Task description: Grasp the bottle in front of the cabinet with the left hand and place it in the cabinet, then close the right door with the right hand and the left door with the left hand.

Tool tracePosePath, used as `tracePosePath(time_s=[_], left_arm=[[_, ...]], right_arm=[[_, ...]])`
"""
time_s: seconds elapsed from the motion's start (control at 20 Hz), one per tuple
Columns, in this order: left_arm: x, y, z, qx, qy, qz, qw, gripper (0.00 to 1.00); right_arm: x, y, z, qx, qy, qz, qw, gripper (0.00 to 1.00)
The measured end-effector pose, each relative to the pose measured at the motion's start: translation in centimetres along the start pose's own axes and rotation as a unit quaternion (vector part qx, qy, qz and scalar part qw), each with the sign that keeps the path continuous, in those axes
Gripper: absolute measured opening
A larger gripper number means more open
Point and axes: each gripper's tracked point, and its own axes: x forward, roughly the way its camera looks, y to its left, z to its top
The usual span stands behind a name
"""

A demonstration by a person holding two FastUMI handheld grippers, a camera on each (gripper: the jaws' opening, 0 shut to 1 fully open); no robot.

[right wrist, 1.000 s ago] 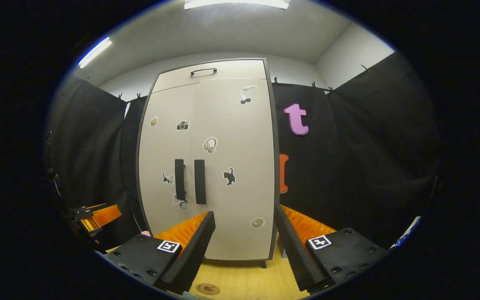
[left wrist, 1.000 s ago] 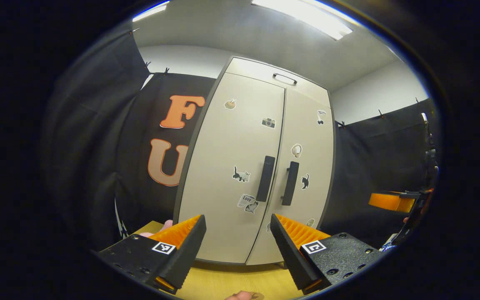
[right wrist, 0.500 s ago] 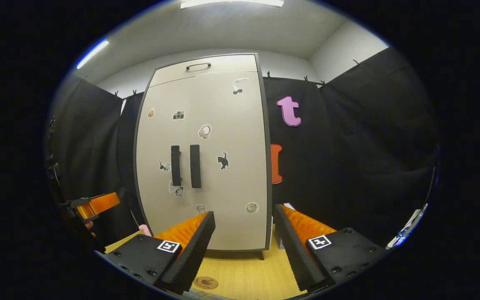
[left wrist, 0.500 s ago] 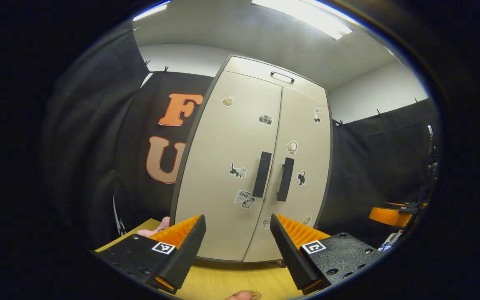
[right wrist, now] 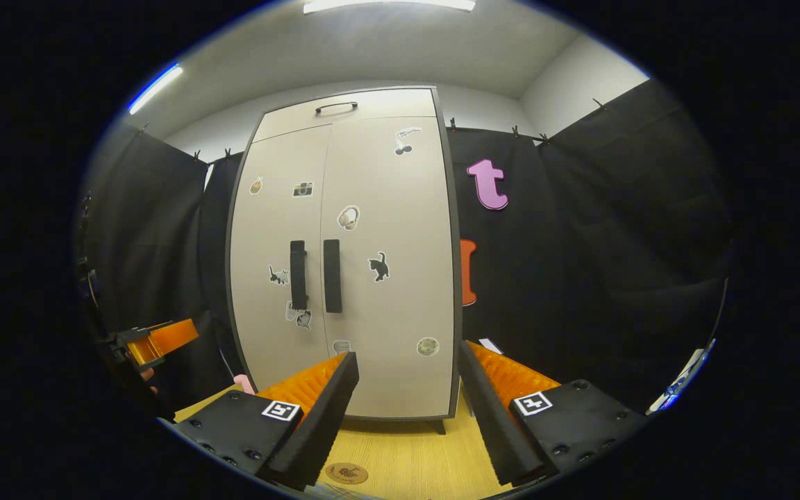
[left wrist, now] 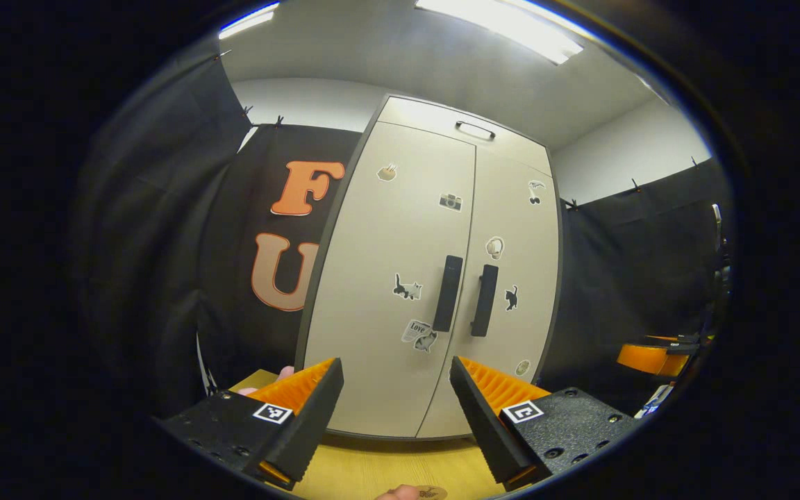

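The light wooden table (left wrist: 365, 472) runs under both my grippers to the cabinet's foot, with black cloth hung around the booth and a pale ceiling with strip lights above. Nearest in the left gripper view, my left gripper (left wrist: 396, 410) hangs released, its two fingers spread wide with nothing between them and bare tabletop in the gap. In the right gripper view my right gripper (right wrist: 407, 406) is likewise spread apart and empty, above a small round disc (right wrist: 346, 473) lying flat on the wood near the table's front edge. There is free table between the fingertips and the cabinet's base in both views. Beyond stands the cabinet (right wrist: 344, 257), tall and pale with a dark frame, raised slightly off the table on short feet. The left door (left wrist: 389, 278) and right door (left wrist: 514, 278) are both shut, their inner edges meeting in a thin vertical seam, and the two dark vertical handles (right wrist: 314, 276) sit just beside each other on either side of it. Small stickers dot both doors, and a drawer front with a slim handle tops them. I cannot see the bottle with the doors shut. At the far side of each view the other gripper's tip shows, well apart from the cabinet.
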Motion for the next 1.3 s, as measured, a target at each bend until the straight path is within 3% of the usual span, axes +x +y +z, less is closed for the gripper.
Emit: tracePosePath(time_s=[1.3], left_arm=[[0.8, -0.4, -1.4, -0.018, 0.021, -0.011, 1.000, 0.95]], right_arm=[[1.0, 0.7, -1.0, 0.007, 0.016, -0.004, 1.000, 0.95]])
